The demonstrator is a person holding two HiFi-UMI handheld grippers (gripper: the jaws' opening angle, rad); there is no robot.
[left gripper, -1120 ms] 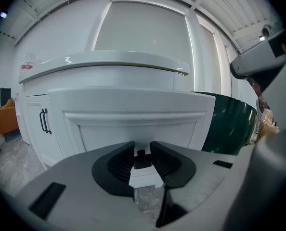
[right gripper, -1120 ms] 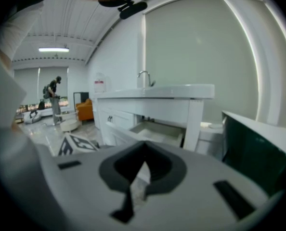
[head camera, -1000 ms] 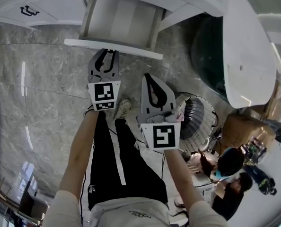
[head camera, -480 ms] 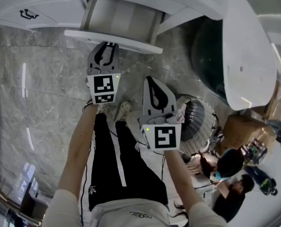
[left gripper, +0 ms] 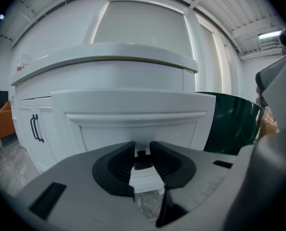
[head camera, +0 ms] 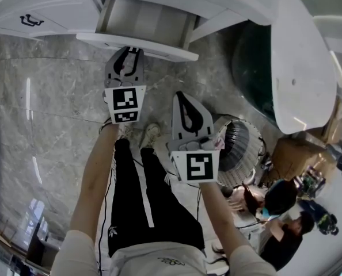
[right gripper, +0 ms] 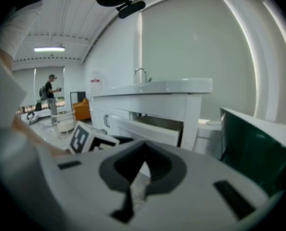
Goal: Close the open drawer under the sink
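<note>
Drawer (head camera: 137, 43) open, pulled out of white cabinet (head camera: 38, 16) under sink counter (right gripper: 155, 87). Front panel faces person. Left tool (left gripper: 142, 147) at centre of front panel, jaws part-way closed, pads clamped on small dark handle (left gripper: 142, 161). Right tool (head camera: 185, 99) held back from drawer, nearer person, over marble floor (head camera: 56, 96). Its jaw tips together, nothing between them. Faucet (right gripper: 140, 73) upright on counter.

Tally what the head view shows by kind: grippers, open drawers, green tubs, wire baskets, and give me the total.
Grey two-jaw grippers: 2, left gripper, right gripper
Open white drawer: 1
Dark green tub: 1
White wire basket: 1
Total: 5
</note>
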